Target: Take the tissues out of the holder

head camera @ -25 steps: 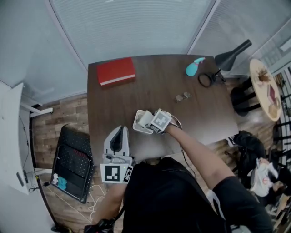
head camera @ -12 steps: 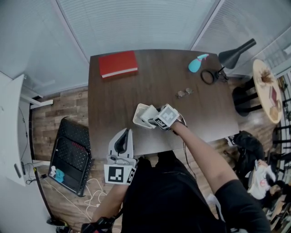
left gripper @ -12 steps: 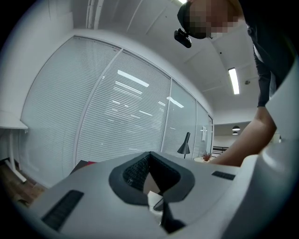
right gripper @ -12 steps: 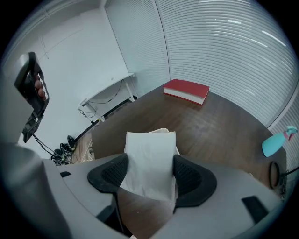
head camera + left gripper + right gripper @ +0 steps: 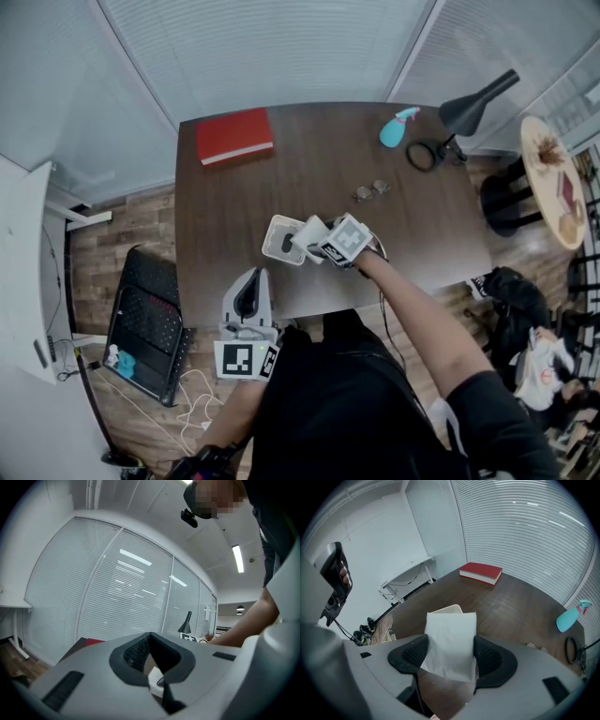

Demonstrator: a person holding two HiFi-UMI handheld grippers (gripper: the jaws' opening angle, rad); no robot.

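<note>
My right gripper [image 5: 317,246] is shut on a white pack of tissues [image 5: 307,232], holding it just to the right of the white holder [image 5: 281,240] near the table's front edge. In the right gripper view both pads press the pack's [image 5: 451,634] sides, and a cream edge of the holder [image 5: 446,610] peeks out behind it. My left gripper [image 5: 247,283] hovers at the table's front edge, below and left of the holder. Its jaws [image 5: 150,637] look shut, with nothing held.
A red book [image 5: 234,136] lies at the dark wooden table's [image 5: 319,169] far left. A teal spray bottle [image 5: 394,129], a black desk lamp [image 5: 473,108] and small objects [image 5: 372,190] sit to the right. A black case [image 5: 145,328] lies on the floor at left.
The right gripper has drawn the tissue pack up and to the right, away from the holder, whose opening now shows. The left gripper has shifted a little along the table's front edge.
</note>
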